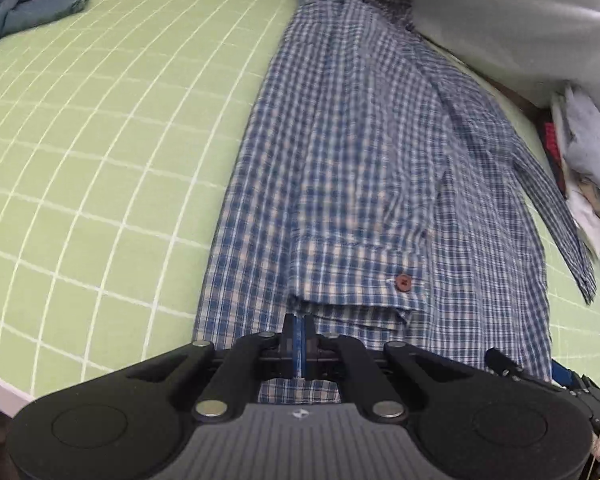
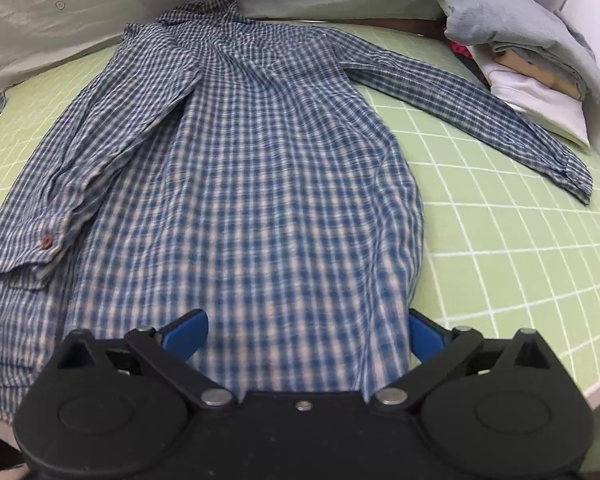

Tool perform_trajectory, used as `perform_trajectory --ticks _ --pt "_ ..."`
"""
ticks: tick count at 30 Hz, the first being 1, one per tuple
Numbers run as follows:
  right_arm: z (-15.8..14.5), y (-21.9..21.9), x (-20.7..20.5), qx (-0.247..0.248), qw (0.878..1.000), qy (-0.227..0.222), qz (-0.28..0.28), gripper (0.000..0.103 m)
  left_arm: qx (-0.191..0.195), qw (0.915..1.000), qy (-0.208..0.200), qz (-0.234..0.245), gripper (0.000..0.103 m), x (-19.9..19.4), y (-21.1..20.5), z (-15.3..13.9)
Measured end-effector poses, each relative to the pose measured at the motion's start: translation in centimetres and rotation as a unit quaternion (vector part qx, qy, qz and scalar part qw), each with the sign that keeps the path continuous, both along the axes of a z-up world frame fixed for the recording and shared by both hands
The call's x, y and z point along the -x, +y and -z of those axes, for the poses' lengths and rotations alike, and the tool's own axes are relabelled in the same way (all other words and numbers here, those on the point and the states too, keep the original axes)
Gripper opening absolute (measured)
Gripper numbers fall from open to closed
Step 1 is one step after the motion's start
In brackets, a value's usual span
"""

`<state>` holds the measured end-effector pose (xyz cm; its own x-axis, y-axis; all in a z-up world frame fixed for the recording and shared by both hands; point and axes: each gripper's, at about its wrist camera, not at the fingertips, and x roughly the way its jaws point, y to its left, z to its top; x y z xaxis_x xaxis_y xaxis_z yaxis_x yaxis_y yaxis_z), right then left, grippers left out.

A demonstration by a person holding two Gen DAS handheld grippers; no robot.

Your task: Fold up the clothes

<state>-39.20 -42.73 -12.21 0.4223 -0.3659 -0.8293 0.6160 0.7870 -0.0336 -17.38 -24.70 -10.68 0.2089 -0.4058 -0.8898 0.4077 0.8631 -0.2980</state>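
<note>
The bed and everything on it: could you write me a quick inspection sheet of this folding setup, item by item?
Surface: green sheet with white grid lines, mostly bare left of the shirt.
Job's things: blue checked shirt spread flat, collar at the far end; one sleeve folded over the body, its cuff button showing; the other sleeve stretched out sideways.
Clutter: denim garment bunched at a far corner; stack of folded laundry near the outstretched sleeve.
Grippers: left gripper shut at the shirt's near hem; right gripper open, straddling the hem.
Cables: nothing seen.
Surroundings: pale carrot-print fabric behind the bed.
</note>
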Motion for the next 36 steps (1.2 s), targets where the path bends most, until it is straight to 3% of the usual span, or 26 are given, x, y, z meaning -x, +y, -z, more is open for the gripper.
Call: perform_trajectory --ticks 1,3,6,9,15,21,26,30,36 --pt "-0.2 0.2 -0.1 -0.001 1.000 -0.001 0.004 0.103 0.002 1.0000 -0.005 0.007 0.010 -0.1 0.0 -0.4" --pt "-0.5 0.7 -0.2 -0.003 1.000 -0.002 0.012 0.103 0.007 0.9996 -0.022 0.019 0.040 -0.4 0.4 -1.5" --pt "-1.6 1.5 -1.0 0.006 1.000 -0.009 0.025 0.103 0.007 0.9978 -0.057 0.033 0.068 -1.0 0.7 -3.0" --pt "-3.1 2.5 -1.5 0.022 0.999 -0.033 0.029 0.103 0.008 0.9949 -0.090 0.045 0.088 -1.7 0.9 -4.2" --pt "-4.1 4.3 -1.7 0.026 0.998 -0.044 0.032 0.103 0.001 0.9929 -0.103 0.060 0.090 -2.9 0.9 -3.9" --pt "-4.2 4.2 -1.3 0.023 0.999 -0.030 0.033 0.103 0.000 0.9949 -0.091 0.043 0.091 -2.5 0.7 -4.2" --pt "-4.7 1.0 -1.1 0.024 0.997 -0.058 0.035 0.103 -0.002 0.9928 -0.113 0.039 0.091 -1.5 -1.4 -5.3" --pt "-4.8 -2.3 -0.9 0.007 0.997 -0.083 0.003 0.103 0.004 0.9906 -0.135 0.016 0.092 -0.3 -4.3 -6.6" --pt "-4.2 -10.5 1.1 0.011 0.995 -0.089 0.049 0.103 0.031 0.9879 -0.151 -0.016 0.095 1.9 -9.3 -8.0"
